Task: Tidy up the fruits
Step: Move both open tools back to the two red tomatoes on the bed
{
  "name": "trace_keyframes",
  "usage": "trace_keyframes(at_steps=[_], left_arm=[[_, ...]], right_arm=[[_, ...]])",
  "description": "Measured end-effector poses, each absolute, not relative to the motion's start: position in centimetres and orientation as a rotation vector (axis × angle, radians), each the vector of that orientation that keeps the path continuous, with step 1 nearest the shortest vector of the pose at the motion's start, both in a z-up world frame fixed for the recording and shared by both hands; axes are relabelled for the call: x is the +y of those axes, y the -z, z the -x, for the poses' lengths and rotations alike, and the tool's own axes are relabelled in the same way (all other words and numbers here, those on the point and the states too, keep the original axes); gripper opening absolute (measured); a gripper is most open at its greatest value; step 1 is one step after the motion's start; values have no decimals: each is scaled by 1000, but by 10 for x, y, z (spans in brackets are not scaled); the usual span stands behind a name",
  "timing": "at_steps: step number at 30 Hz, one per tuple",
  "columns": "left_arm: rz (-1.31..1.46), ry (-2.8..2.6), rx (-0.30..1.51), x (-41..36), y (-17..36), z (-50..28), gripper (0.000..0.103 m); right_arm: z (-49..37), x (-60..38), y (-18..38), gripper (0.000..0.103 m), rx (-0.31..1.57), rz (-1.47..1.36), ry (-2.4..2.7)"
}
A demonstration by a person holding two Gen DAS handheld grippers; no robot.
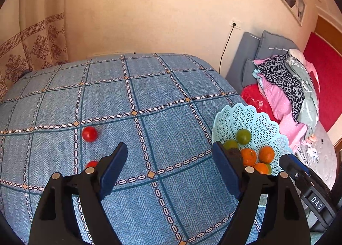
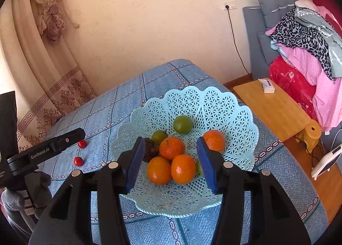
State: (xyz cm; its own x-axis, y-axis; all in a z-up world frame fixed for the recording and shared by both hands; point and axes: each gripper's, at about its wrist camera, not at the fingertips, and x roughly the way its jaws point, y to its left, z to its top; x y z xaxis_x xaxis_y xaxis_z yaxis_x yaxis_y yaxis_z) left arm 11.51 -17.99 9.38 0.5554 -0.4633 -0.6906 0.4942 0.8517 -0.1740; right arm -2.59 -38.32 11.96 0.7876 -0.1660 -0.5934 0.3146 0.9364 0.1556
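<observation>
A light blue lattice basket (image 2: 213, 104) sits on the blue checked tablecloth (image 1: 149, 95) and holds several oranges (image 2: 172, 147), two green fruits (image 2: 182, 124) and a dark fruit (image 2: 149, 151). My right gripper (image 2: 170, 156) is open and empty, just above the oranges. My left gripper (image 1: 170, 166) is open and empty over the cloth, left of the basket (image 1: 263, 125). Two red tomatoes lie on the cloth: one (image 1: 89, 134) ahead of the left finger, one (image 1: 92, 163) partly hidden behind it. Both tomatoes (image 2: 78, 161) also show in the right wrist view, beside the left gripper's body (image 2: 49, 151).
A wooden side table (image 2: 271, 106) with a small white box (image 2: 266, 85) stands right of the table. A bed with piled clothes (image 2: 303, 37) lies beyond it. A curtain (image 1: 32, 48) hangs at the left. A wall with a socket (image 2: 229, 7) stands behind the table.
</observation>
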Motion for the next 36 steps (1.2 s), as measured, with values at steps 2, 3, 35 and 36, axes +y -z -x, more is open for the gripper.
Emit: trace_keyframes(at_steps=[2,3,35,36], left_arm=[[-31,546,803,-173,-95,-120,81],[-25,536,803,-168,-95,-121,81],[20,318,863,-94,-54,-152,81],[15,315,869,-95,-50,-153,81]], right_arm=[[25,-380,-120,52,612,-248,254],[24,-378,-121,52,612,-247,249],[-8,-285,-96,63,680,-95,64],[-8,-282,-95,63,681,-87,56]])
